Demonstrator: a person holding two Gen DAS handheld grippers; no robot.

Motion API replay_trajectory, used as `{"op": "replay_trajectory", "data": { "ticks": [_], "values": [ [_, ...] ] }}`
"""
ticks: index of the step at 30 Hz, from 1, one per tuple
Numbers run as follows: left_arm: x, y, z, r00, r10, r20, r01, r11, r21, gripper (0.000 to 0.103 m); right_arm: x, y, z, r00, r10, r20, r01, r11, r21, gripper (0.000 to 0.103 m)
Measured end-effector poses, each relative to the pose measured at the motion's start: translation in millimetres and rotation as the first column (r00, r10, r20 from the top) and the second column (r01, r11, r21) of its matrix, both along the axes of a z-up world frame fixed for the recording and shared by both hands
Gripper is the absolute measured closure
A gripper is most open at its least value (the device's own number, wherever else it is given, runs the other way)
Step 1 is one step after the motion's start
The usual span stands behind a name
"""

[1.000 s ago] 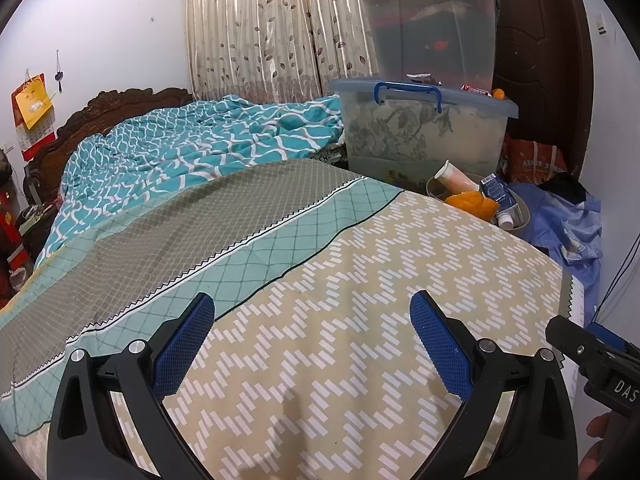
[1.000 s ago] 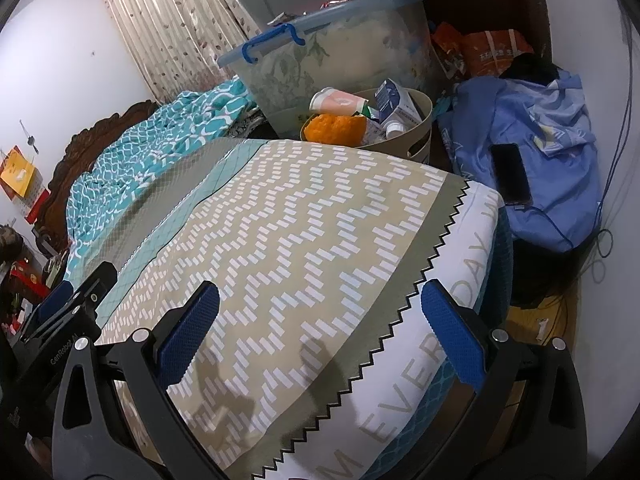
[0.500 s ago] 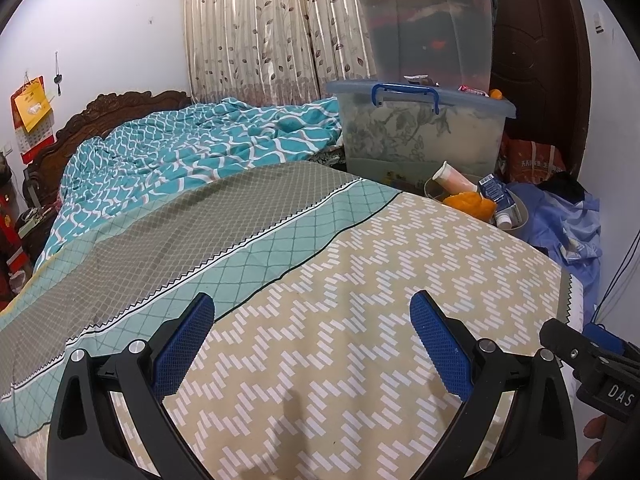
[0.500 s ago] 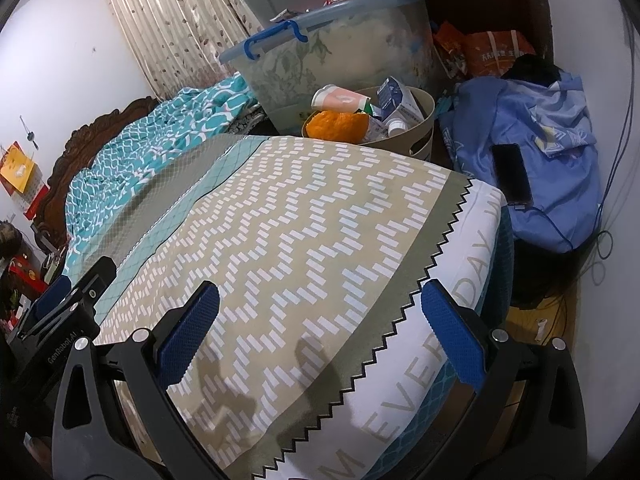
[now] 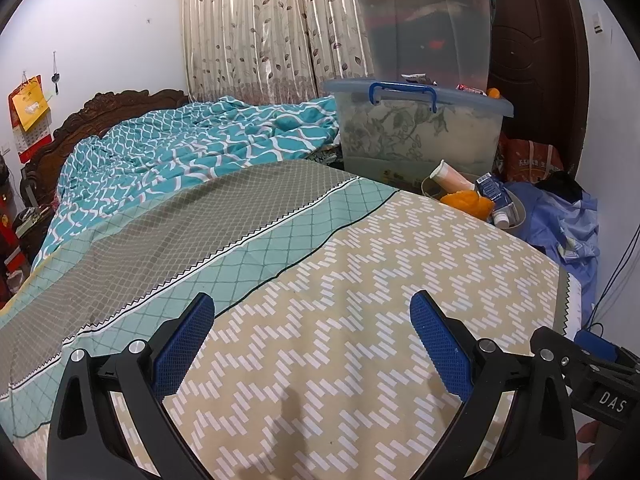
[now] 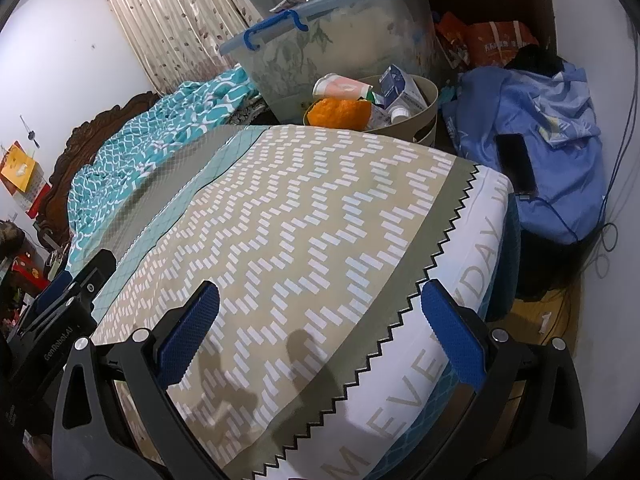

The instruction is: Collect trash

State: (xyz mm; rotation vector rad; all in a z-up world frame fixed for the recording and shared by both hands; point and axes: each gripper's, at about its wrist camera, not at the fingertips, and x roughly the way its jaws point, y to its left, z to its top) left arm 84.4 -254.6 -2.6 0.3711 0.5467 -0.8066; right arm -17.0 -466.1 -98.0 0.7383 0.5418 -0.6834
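A beige basket beyond the bed's far corner holds trash: an orange crumpled piece, a paper cup, a blue-and-white carton and a small white bottle. The left wrist view shows the same basket with the orange piece, cup and carton. My left gripper hangs open over the patterned bedspread with nothing between its blue pads. My right gripper is open too, empty, over the bed's foot edge.
A bed with a beige zigzag cover fills the foreground, a teal quilt bunched behind. Two stacked plastic storage bins stand past the basket. A blue cloth heap with a dark phone and cables lies right.
Both grippers have drifted slightly; the basket sits a little nearer and higher in the right wrist view. Jaws stay open and empty.
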Motion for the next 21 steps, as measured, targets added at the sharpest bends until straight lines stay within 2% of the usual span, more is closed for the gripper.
{"op": "replay_trajectory", "data": {
  "ticks": [21],
  "values": [
    [-0.6,0.8,-6.0,1.0,-0.021,-0.005,0.022,1.0,0.011,0.009,2.1,-1.4,-4.9,1.0,0.007,-0.006,-0.007,1.0,0.021,0.003]
  ]
}}
